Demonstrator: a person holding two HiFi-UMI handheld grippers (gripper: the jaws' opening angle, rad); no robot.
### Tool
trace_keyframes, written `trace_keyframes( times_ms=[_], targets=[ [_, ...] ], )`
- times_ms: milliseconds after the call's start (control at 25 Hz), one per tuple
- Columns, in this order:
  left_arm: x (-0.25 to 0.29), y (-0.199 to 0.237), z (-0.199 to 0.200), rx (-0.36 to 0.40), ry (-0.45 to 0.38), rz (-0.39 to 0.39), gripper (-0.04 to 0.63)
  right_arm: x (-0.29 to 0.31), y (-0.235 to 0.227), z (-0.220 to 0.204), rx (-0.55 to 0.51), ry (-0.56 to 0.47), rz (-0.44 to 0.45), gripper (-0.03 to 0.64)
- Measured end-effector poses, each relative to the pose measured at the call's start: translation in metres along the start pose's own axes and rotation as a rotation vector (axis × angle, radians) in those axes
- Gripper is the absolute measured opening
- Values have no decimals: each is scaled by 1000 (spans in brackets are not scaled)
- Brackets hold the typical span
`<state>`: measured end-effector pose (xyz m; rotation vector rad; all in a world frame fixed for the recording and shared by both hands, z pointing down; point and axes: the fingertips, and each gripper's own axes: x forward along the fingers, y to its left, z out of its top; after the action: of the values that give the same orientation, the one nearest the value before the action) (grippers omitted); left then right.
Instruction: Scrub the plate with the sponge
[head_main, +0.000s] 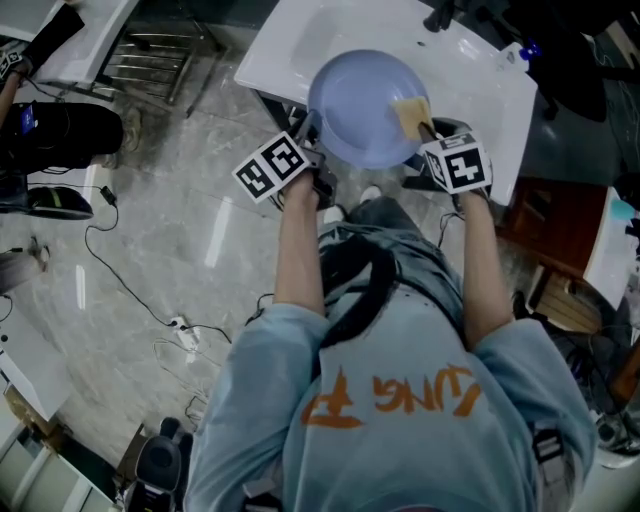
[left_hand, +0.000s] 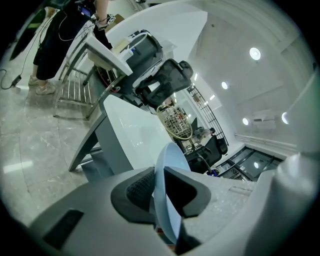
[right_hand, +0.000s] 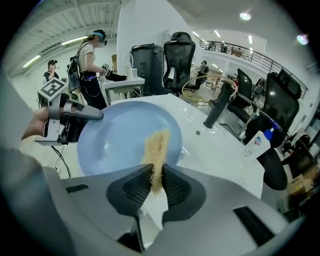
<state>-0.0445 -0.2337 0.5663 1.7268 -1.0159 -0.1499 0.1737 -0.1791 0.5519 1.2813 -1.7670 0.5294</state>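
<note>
Scrubbing step, I'd say: left gripper (left_hand: 159, 187) clamps the rim of the blue plate (head_main: 355, 105) above the white sink (head_main: 480, 75), right gripper (right_hand: 157, 182) pinches the tan sponge (right_hand: 156, 147) at the plate's face, so next comes firm rubbing strokes across it.

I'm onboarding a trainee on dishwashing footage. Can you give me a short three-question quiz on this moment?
1. True or false: the left gripper is shut on the rim of the plate.
2. What does the right gripper hold? A) a brush B) the sponge C) a bottle
3. Fill in: in the head view, the sponge lies at the plate's ___ edge.

Key: 1 true; 2 B; 3 right.
</note>
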Motion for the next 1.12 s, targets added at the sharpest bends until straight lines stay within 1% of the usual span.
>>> trace_keyframes(
  times_ms=[80,280,400,560,680,920,1120],
  targets=[
    [0,-2,0,-1,-1,-4,51,-3,-1,0,16,-8,2,54],
    [-2,-4,1,-2,-7,-11,52,-15,-9,23,69,-145,-3,52],
    [-3,-6,2,-16,-8,-21,54,-23,-11,36,88,-191,-10,52],
    [-4,-11,4,-11,-11,-31,54,-31,-19,44,108,-252,-21,52],
    [-4,-14,7,-11,-19,-40,55,-35,-23,48,123,-286,-24,52],
    [-4,-19,13,-38,-40,-61,54,-43,-29,56,142,-336,-37,52],
    [-1,-23,13,-28,-38,-66,55,-52,-39,60,170,-397,-62,52]
  ],
)
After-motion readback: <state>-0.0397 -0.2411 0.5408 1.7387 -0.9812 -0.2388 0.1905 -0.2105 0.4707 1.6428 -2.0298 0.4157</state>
